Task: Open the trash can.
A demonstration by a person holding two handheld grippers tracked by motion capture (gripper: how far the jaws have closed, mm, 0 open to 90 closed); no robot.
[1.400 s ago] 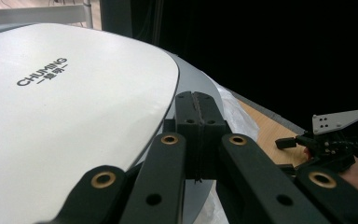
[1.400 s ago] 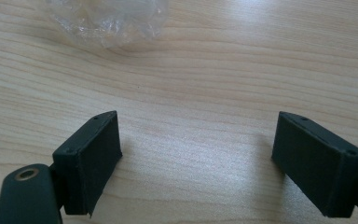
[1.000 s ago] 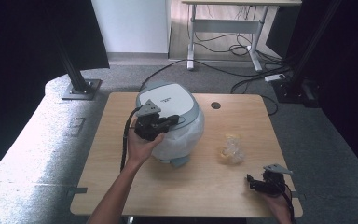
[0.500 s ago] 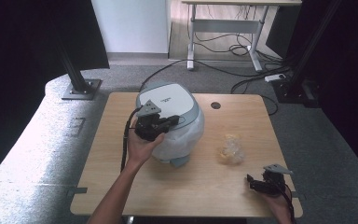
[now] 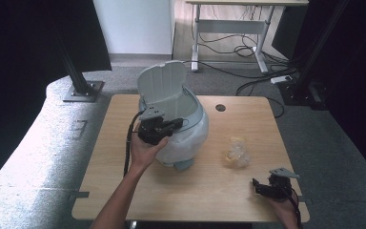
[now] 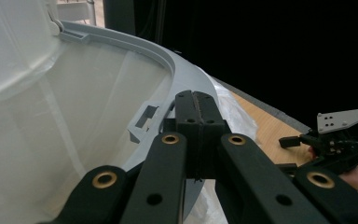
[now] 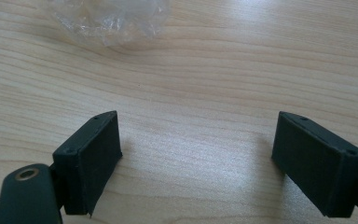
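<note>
While the lid (image 5: 163, 86) of the bin (image 5: 190, 121) stands up at the table's (image 5: 209, 191) far edge, the left gripper (image 5: 171, 126) rests at the bin's front rim, jaws pressed together with nothing between them, probably at the lid catch there. By the near right corner, the right gripper (image 5: 262, 187) waits with jaws wide and empty, aimed at the crumpled plastic wrapper (image 5: 237, 152), which lies between bin and right edge, likely the bin's next load.

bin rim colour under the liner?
Pale grey-blue; the bin rim shows best in the left gripper view, with the translucent white liner inside it.
</note>
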